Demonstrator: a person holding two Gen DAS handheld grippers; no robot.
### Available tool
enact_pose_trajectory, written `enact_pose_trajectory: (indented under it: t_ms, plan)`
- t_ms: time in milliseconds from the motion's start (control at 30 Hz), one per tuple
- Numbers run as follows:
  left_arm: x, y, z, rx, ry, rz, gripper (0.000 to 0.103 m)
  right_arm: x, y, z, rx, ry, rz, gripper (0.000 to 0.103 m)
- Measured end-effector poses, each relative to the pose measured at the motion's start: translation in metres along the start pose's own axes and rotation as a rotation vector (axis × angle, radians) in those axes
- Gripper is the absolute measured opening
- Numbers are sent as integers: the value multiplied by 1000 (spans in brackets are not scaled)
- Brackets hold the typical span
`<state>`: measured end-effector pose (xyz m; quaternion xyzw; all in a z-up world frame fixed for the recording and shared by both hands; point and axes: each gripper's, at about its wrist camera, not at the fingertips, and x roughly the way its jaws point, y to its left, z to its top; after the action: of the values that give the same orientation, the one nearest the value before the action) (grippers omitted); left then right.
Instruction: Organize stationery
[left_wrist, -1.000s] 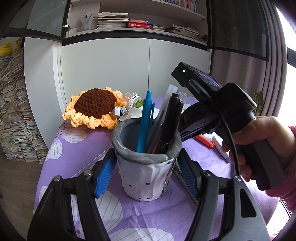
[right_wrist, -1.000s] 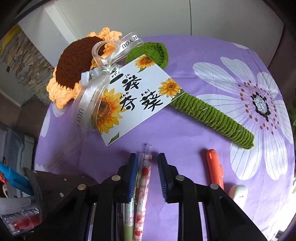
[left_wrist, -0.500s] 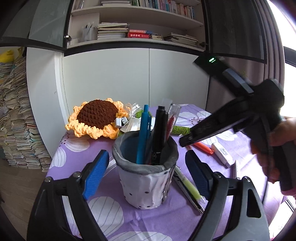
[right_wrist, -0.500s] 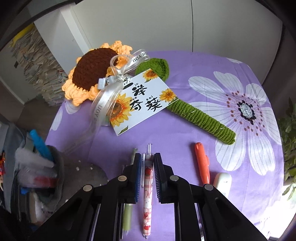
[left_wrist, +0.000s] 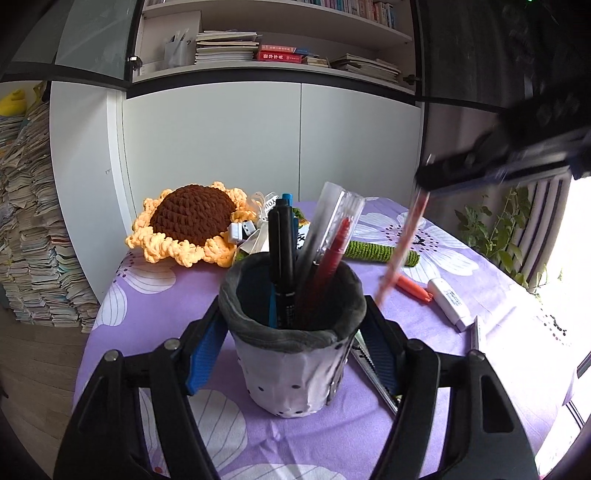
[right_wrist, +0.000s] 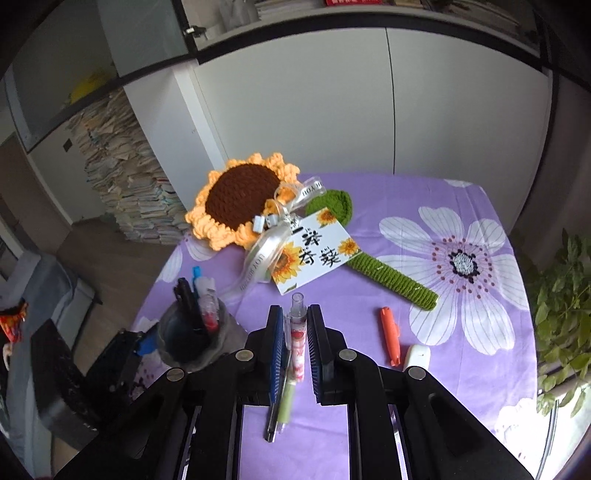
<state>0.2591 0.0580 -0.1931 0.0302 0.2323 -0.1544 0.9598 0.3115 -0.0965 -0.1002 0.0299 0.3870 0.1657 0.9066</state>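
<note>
Left gripper (left_wrist: 291, 350) clamped on pen cup (left_wrist: 291, 332), steadying it near tabletop's left edge | right gripper (right_wrist: 293, 339) pinching strawberry-print pen (right_wrist: 297, 339), lifted clear for carrying to cup | pens upright in cup crowd opening | green pen (right_wrist: 284, 402), orange marker (right_wrist: 389, 339), white eraser (right_wrist: 417, 356) loose near front edge | crochet sunflower (right_wrist: 240, 203) at back

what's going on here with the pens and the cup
A person is tidying pens into a pen cup on the purple flowered tablecloth. The left hand-held gripper has just been closing, and its pads now press on the cup's sides, steadying it. The right hand-held gripper is clamped on a strawberry-print pen and holds it in the air beside the cup, not yet dropped in. An orange pen, a white eraser and two more pens lie on the cloth.
</note>
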Motion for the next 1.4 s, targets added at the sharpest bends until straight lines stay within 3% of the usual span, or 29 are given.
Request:
enact_pose_trajectory:
  t_ms: [333, 567, 667, 800, 933, 1033, 1167, 1267, 1333, 1400]
  plan:
    - [0, 0, 0, 0, 0, 0, 69, -73, 37, 18, -110, -196, 30, 14]
    - [1, 0, 0, -1, 0, -1, 69, -82, 59, 21, -169, -223, 61, 10]
    - [1, 0, 0, -1, 0, -1, 69, -66, 56, 20, -157, -168, 65, 10]
    - [1, 0, 0, 0, 0, -1, 69, -22, 22, 11, -64, 16, 63, 10]
    - [1, 0, 0, 1, 0, 0, 69, 29, -20, -19, 30, 215, -36, 10]
    - [2, 0, 0, 3, 0, 0, 69, 51, -48, -44, 132, 339, -11, 10]
    - [2, 0, 0, 4, 0, 1, 69, 53, -66, -64, 181, 392, -59, 11]
    - [2, 0, 0, 3, 0, 0, 69, 54, -71, -73, 196, 436, -75, 20]
    - [2, 0, 0, 5, 0, 0, 69, 56, -73, -77, 215, 453, -71, 34]
    - [2, -1, 0, 6, 0, 0, 69, 58, -75, -80, 231, 467, -65, 42]
